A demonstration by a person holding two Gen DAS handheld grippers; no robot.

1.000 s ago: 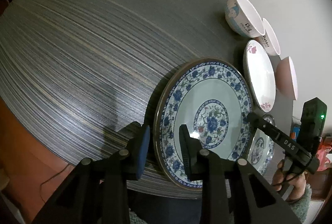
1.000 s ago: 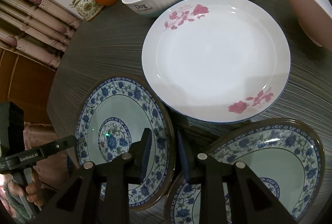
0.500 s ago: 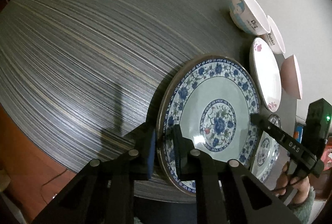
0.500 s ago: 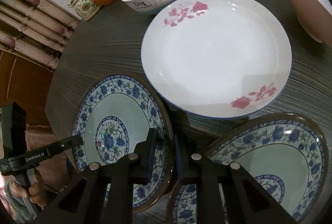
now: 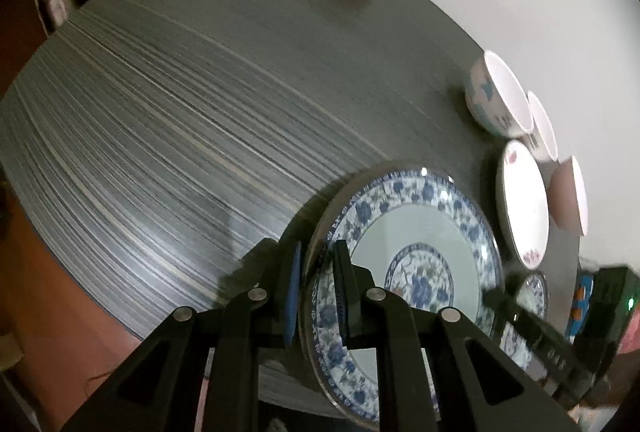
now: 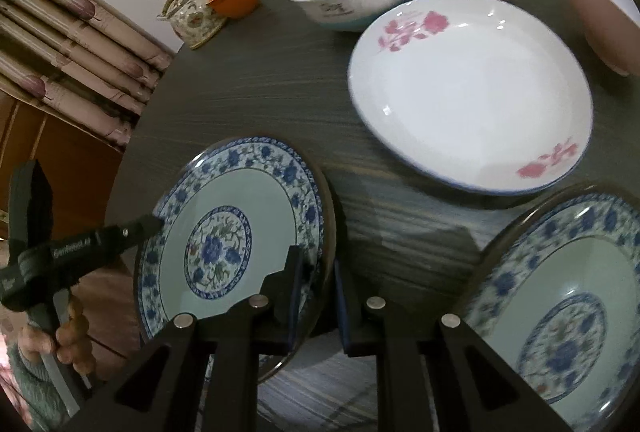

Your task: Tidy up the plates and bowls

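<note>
Left wrist view: my left gripper [image 5: 316, 288] angles steeply down and pinches the near rim of the blue-patterned plate [image 5: 416, 256], face up at the edge of the dark round table [image 5: 200, 104]; the jaws have just been closing on it. Three bowls [image 5: 500, 100] line the far edge.

Right wrist view: my right gripper [image 6: 316, 292] pinches the opposite rim of that plate [image 6: 224, 236]. Only here do a second blue plate [image 6: 560, 304], the pink-flowered plate [image 6: 472, 88] and a hand [image 6: 60, 336] on the left tool show clearly.
</note>
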